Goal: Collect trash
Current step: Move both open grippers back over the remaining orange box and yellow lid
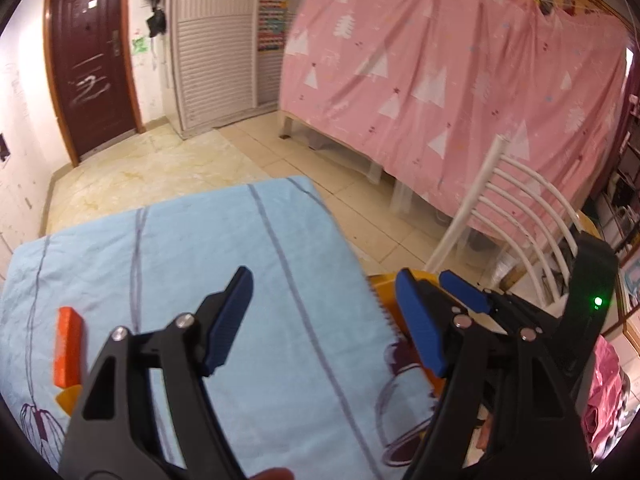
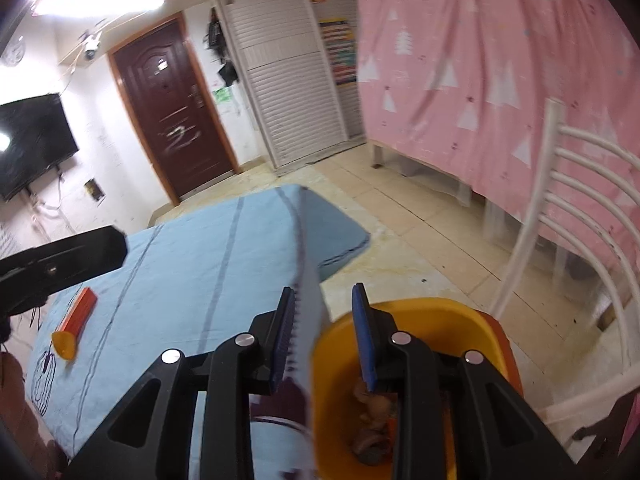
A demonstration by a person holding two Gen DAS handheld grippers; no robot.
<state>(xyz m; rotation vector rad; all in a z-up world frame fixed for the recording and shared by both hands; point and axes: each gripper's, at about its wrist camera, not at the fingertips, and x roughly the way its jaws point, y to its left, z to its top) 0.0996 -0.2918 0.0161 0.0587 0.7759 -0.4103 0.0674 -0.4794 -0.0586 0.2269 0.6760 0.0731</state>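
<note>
1. Step in hand, as I read it: drop the silver wrapper (image 2: pixel 310 300) w/ the zigzag edge into the orange bin (image 2: pixel 440 308), lower centre of the right wrist view.
2. Right gripper (image 2: pixel 324 340): jaws stand apart. The wrapper leans on one blue pad (image 2: pixel 282 340) and isn't pinched from both sides. Most of the sheet hangs over the blue cloth (image 2: pixel 180 264), not over the bin mouth.
3. To do it well: shift toward the frame's right so the whole sheet is past the rim before letting go. A light sheet may cling to the ribbed pad, so a small shake or a wipe on the rim should free it. Don't knock the bin, as it already holds brownish scraps (image 2: pixel 372 420).
4. Left gripper (image 1: pixel 324 316): spread wide, nothing btwn the pads, hovering above the cloth.
5. Other likely trash: an orange stick-shaped piece (image 1: pixel 70 344) w/ a yellow end lies flat on the cloth at mid-left of the left wrist view, well apart from the bin. Prob. next pick for the left one.
6. Writing: no brand readable on wrapper or bin. The dark door (image 1: pixel 92 64) at upper left has a pale scrawl, not legible. The colour chart (image 1: pixel 274 20) by the slatted wardrobe is too blurred to read.
</note>
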